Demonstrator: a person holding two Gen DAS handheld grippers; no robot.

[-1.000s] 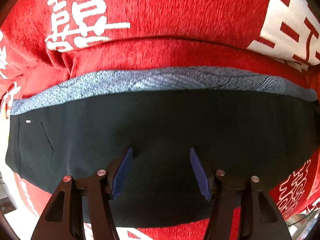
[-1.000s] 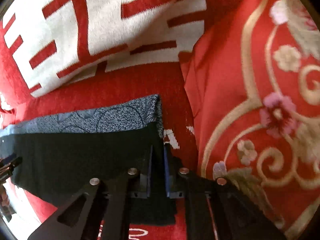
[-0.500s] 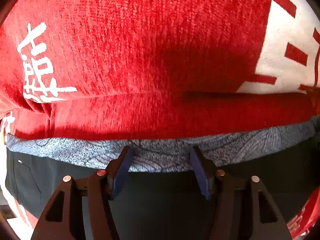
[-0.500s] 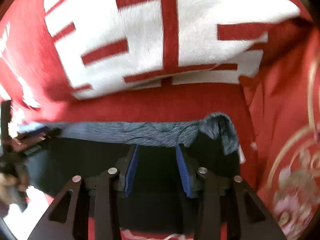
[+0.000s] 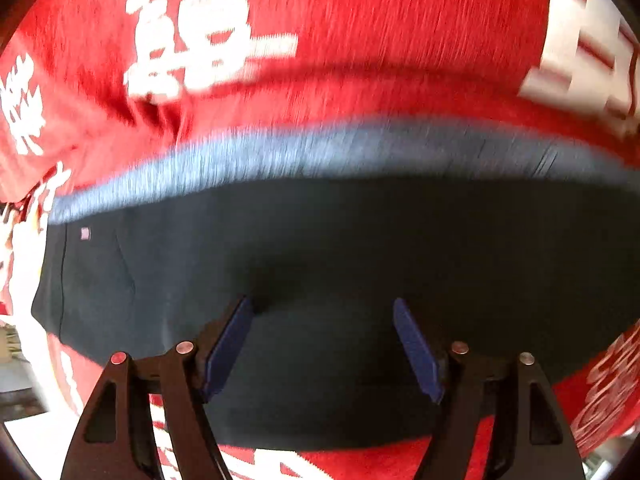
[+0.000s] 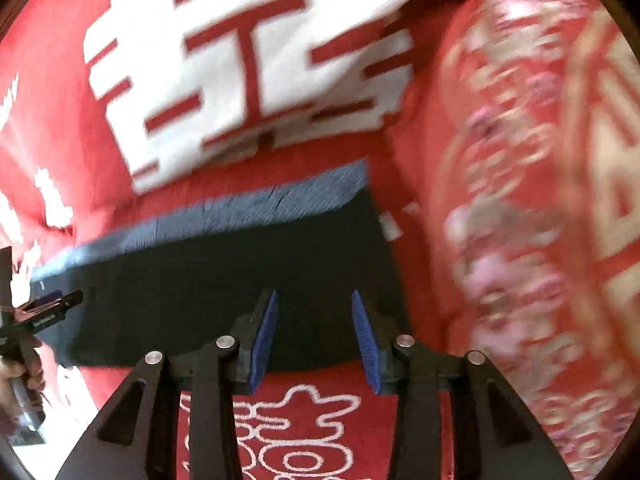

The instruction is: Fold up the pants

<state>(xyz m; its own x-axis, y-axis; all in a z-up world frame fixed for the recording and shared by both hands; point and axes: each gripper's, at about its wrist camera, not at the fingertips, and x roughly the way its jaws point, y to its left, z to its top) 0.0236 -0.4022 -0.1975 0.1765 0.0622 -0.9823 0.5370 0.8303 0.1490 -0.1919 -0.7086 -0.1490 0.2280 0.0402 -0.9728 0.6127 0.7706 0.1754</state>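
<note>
Folded dark pants [image 5: 360, 248] lie flat on a red blanket [image 5: 380, 40] with large white characters, forming a wide band across the left wrist view; both views are motion-blurred. A blue-grey patterned strip [image 5: 280, 156] of the pants shows along the far edge, beyond the dark top layer. A small pale tag [image 5: 85, 233] sits near the far left corner of the dark fabric. Left tongs [image 5: 323, 306] point steeply down over the near-middle of the pants, jaws wide and opening; blue pads [image 5: 416, 352] are apart from each other, with fabric seen below the gap but not pinched. Right tongs [image 6: 314, 298] hang over the near right corner of the pants [image 6: 224, 272], jaws moderately apart, nothing gripped; the pants' near edge runs under the gap, with red blanket [image 6: 60, 80] showing nearer. To the right of the pants lies a red cloth with gold and pink floral pattern [image 6: 520, 200], just beside the pants' right edge. At the left edge of the right wrist view, the left tongs [image 6: 48, 304] and a hand [image 6: 16, 372] on the handle are visible.
</note>
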